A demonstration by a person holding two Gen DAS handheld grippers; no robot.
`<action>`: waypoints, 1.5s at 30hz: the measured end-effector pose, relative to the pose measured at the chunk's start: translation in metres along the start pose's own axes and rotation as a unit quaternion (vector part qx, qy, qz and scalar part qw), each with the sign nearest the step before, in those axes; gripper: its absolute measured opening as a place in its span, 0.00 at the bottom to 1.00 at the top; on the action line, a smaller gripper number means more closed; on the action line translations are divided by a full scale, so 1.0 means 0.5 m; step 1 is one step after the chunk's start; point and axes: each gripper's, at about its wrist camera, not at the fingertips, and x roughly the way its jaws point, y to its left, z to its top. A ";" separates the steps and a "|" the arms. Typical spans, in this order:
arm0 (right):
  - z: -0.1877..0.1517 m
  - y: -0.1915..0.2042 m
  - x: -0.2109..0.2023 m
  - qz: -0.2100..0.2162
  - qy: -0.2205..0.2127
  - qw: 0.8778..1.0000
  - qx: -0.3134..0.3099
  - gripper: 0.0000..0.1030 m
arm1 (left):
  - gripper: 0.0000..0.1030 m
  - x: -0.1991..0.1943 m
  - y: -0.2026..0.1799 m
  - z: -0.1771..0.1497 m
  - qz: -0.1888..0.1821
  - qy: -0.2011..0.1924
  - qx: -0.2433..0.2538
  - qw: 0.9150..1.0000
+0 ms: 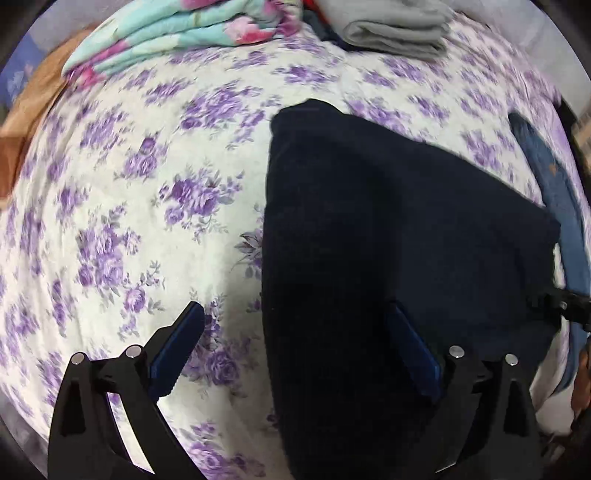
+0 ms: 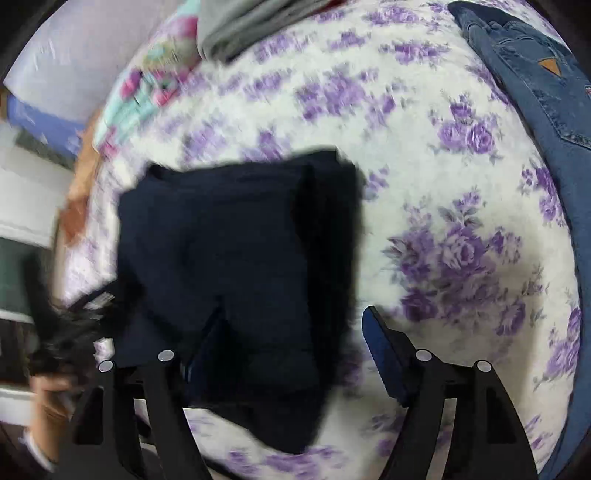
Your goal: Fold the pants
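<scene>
Dark navy pants [image 1: 388, 229] lie folded into a thick block on the bed's purple-flowered sheet [image 1: 147, 192]. My left gripper [image 1: 295, 306] points down over their left edge with its jaws wide open: one blue-padded finger [image 1: 181, 339] stands over the sheet, the other over the cloth. In the right wrist view the pants [image 2: 236, 251] fill the middle. My right gripper [image 2: 293, 312] is open above their right edge, with one finger over the fabric and the other finger [image 2: 384, 350] over the sheet. No pad presses on the cloth. The left gripper [image 2: 81, 310] shows blurred at that view's left edge, above a hand [image 2: 48, 402].
Blue jeans [image 2: 535, 92] lie along the right side of the bed. At the far end are a folded teal floral blanket [image 1: 166, 33] and a folded grey garment [image 1: 395, 33]. An orange-brown cloth [image 1: 26, 122] hangs at the left edge.
</scene>
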 end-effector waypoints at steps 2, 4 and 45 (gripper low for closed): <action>0.008 0.002 -0.041 0.011 -0.025 1.000 -0.014 0.74 | 0.92 -0.013 0.013 0.002 -0.014 0.009 -0.016 1.000; 0.018 -0.007 -0.072 0.028 -0.047 0.998 -0.005 0.74 | 0.92 -0.034 0.023 0.002 -0.010 -0.002 -0.010 1.000; 0.008 0.174 -0.032 0.028 -0.039 0.979 -0.198 0.65 | 0.95 -0.059 0.052 0.125 -0.046 -0.033 -0.053 0.997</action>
